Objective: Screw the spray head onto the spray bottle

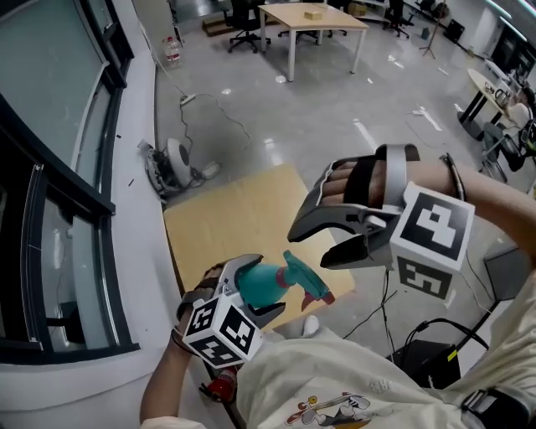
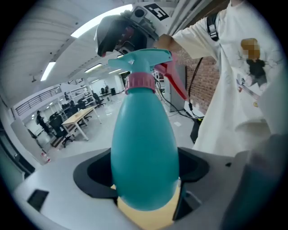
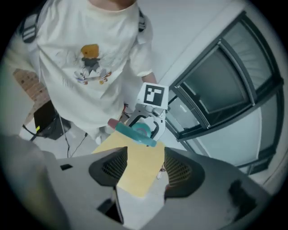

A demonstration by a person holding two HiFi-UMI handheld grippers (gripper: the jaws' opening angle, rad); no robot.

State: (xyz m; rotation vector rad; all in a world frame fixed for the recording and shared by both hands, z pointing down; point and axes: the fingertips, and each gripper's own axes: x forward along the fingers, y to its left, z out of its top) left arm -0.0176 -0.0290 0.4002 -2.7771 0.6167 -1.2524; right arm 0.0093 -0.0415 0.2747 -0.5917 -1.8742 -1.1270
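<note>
A teal spray bottle [image 1: 261,283] lies tilted in my left gripper [image 1: 261,295], which is shut on its body [image 2: 144,148]. The teal spray head [image 2: 145,60] sits on the neck with its pink collar [image 2: 140,82] and red trigger [image 2: 174,83]; how tightly it sits I cannot tell. My right gripper [image 1: 310,248] hangs above and to the right of the head, apart from it, open with nothing between its jaws. In the right gripper view, the right gripper [image 3: 143,173] looks down on the spray head [image 3: 134,130] and the left gripper's marker cube [image 3: 154,95].
A small light wooden table [image 1: 226,218] stands below the grippers beside a dark-framed window wall [image 1: 75,209]. A round white device [image 1: 177,157] with a cable lies on the grey floor. Cables and a black box [image 1: 427,352] lie at the right. An office table [image 1: 311,18] stands far back.
</note>
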